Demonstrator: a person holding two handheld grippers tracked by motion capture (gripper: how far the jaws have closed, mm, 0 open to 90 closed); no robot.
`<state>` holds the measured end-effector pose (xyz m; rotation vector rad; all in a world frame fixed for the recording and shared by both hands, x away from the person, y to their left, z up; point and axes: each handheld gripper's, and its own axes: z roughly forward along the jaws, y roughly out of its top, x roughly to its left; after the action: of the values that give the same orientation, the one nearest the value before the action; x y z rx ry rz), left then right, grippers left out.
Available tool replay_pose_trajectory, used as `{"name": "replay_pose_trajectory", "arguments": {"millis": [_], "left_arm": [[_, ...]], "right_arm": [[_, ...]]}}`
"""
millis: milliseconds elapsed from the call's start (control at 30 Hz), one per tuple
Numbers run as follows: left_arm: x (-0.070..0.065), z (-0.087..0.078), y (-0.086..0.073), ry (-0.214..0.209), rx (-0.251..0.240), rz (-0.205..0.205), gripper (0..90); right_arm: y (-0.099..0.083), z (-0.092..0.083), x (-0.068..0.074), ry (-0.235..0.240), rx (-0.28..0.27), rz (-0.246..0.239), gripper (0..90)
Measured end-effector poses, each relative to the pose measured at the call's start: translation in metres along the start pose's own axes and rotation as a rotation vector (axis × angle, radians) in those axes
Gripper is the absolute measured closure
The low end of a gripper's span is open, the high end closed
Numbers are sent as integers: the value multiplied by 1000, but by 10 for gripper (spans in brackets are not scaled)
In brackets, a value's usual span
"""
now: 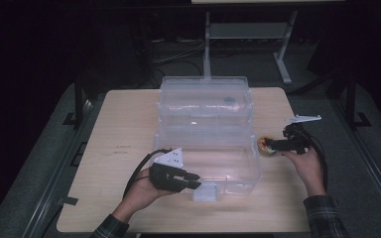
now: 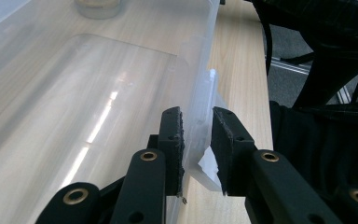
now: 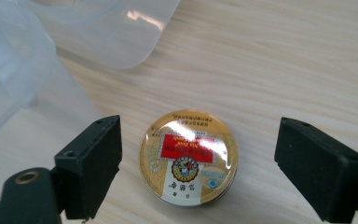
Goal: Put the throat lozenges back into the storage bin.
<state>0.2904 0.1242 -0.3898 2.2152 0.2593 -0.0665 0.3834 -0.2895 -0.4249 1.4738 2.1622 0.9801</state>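
**Box steadied at its front wall, jaws wide around the tin**

Nearest the lens in the high view, at the bottom edge of the frame, we see our two forearms coming in, and just above them the table (image 1: pixel 114 144), the largest thing here. Its bare pale wood leaves us broad room on the left of the frame and a narrower strip on the right.

On it, at centre frame, stands the clear plastic box (image 1: pixel 213 163), its lid (image 1: pixel 206 96) thrown back toward the upper middle. We judge the lid is open so that something can go in.

At lower left of centre, our left gripper (image 1: pixel 191 179) is closed on the box's front wall. In the left gripper view the two pads sit narrow at lower centre with the thin clear wall (image 2: pixel 196 126) and its latch tab pinched between them. We read this as a hold to keep the light box from sliding.

At right of centre, our right gripper (image 3: pixel 198 163) has its jaws spread wide, holding nothing, one on either side of the small round tin (image 3: pixel 189 156), clear of both. The tin lies flat on the wood just beside the box's right wall (image 1: pixel 259 158), label up. That wall is the edge to mind: the tin must rise over its rim, and the inner jaw has little room beside it
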Motion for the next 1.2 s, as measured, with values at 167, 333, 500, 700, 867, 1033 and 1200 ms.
{"name": "replay_pose_trajectory", "arguments": {"millis": [167,333,500,700,867,1033,1200], "left_arm": [[0,0,0,-1,2,0,736],[0,0,0,1,4,5,735],[-1,0,0,4,2,3,734],[-1,0,0,4,3,4,734],[-1,0,0,3,5,5,734],[-1,0,0,4,4,5,734],[-1,0,0,4,4,5,734]], "right_arm": [[-6,8,-1,4,15,-4,121],[-9,15,-2,0,32,0,96],[-12,23,-2,-2,35,-4,96],[-16,31,-2,-12,43,-7,96],[-17,37,1,-20,45,-28,95],[-18,41,2,-26,50,-38,95],[-20,45,2,-27,53,-48,97]]}}
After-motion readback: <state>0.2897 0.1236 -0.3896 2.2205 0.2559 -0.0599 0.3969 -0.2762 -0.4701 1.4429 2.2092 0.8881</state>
